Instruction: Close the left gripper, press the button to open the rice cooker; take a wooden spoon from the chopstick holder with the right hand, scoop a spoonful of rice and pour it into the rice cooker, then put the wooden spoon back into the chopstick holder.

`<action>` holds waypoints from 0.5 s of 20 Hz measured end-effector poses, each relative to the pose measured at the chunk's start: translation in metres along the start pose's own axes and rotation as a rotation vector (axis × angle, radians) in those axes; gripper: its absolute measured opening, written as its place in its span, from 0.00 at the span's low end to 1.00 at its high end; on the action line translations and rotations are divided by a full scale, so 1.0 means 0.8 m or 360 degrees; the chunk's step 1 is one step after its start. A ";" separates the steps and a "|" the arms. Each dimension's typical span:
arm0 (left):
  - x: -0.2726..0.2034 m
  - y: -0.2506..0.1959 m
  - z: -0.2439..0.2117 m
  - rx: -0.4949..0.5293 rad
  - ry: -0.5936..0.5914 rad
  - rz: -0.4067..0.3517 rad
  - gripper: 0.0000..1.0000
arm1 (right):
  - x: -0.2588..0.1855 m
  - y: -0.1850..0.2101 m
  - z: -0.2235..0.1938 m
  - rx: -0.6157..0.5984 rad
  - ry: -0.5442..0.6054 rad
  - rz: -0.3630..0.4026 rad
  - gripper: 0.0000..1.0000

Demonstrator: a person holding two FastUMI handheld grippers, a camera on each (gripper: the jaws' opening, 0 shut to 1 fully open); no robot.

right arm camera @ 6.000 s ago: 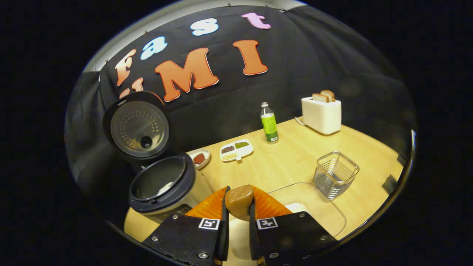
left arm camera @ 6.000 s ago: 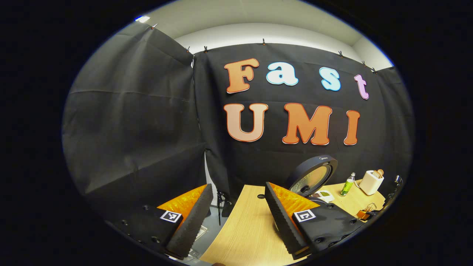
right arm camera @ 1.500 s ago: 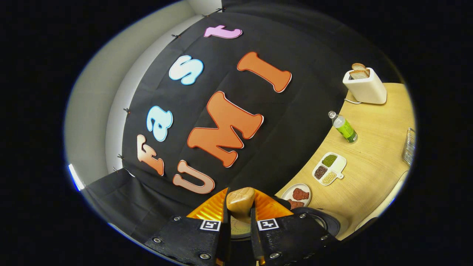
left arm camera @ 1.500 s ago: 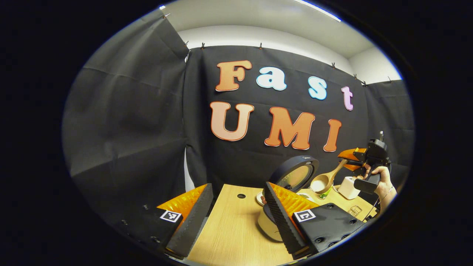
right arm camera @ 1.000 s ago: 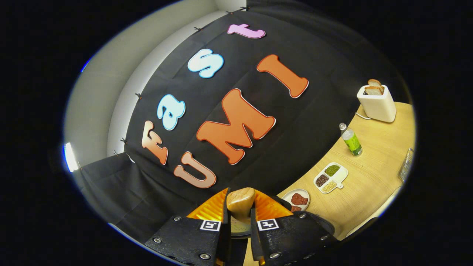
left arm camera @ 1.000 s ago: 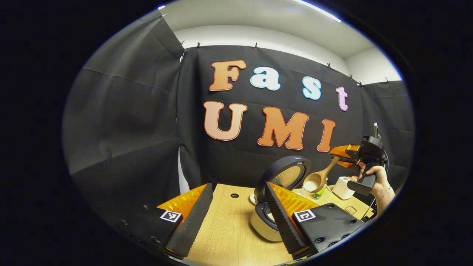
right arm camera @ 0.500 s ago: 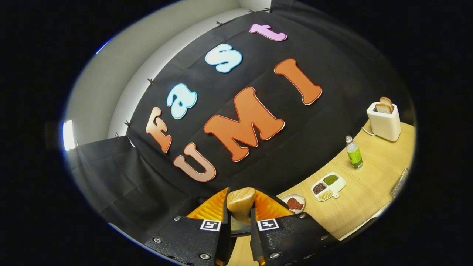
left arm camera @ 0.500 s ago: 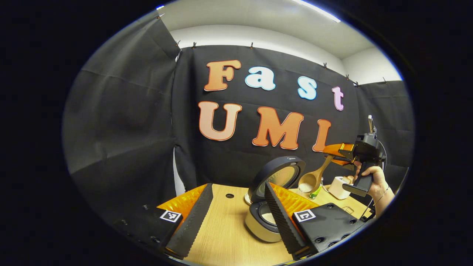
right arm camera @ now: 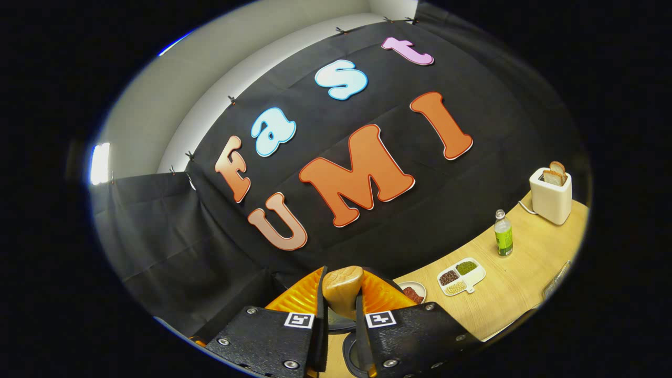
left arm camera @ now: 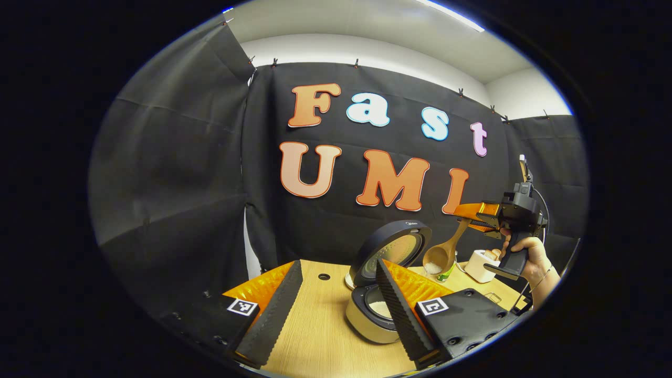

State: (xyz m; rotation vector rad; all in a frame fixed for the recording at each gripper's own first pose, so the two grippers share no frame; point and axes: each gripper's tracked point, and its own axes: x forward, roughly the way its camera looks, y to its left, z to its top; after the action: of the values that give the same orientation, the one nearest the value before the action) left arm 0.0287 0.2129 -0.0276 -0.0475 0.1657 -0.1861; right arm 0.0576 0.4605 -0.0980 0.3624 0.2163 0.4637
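Wooden spoon (right arm camera: pixel 342 289) handle clamped between right gripper (right arm camera: pixel 340 315) jaws.

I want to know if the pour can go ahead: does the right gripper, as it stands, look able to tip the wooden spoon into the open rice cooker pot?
Probably yes: the round lid stands raised, leaving the pot open below the tilted spoon in the right gripper.
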 end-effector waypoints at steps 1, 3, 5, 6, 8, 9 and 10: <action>0.001 -0.001 0.001 0.0000 -0.0001 -0.0002 0.93 | 0.001 0.002 -0.001 -0.0026 0.0000 0.0004 0.21; 0.001 -0.002 0.001 -0.0002 0.0003 -0.0008 0.93 | 0.002 0.007 -0.003 -0.0060 0.0001 0.0018 0.22; 0.002 -0.003 -0.001 0.0004 0.0008 -0.0012 0.93 | 0.002 0.009 -0.004 -0.0092 0.0002 0.0028 0.22; 0.002 -0.003 -0.002 0.0007 0.0010 -0.0012 0.93 | 0.002 0.011 -0.006 -0.0108 0.0004 0.0030 0.22; 0.003 -0.005 -0.002 0.0005 0.0010 -0.0016 0.93 | 0.003 0.011 -0.010 -0.0136 0.0010 0.0029 0.22; 0.003 -0.005 0.000 0.0002 0.0012 -0.0018 0.93 | 0.004 0.012 -0.010 -0.0148 0.0014 0.0030 0.22; 0.005 -0.005 -0.003 0.0001 0.0014 -0.0018 0.93 | 0.005 0.013 -0.012 -0.0159 0.0017 0.0031 0.22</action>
State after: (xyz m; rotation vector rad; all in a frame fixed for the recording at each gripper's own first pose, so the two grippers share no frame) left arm 0.0312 0.2083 -0.0303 -0.0470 0.1745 -0.1978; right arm 0.0541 0.4737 -0.1031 0.2644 0.1991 0.4939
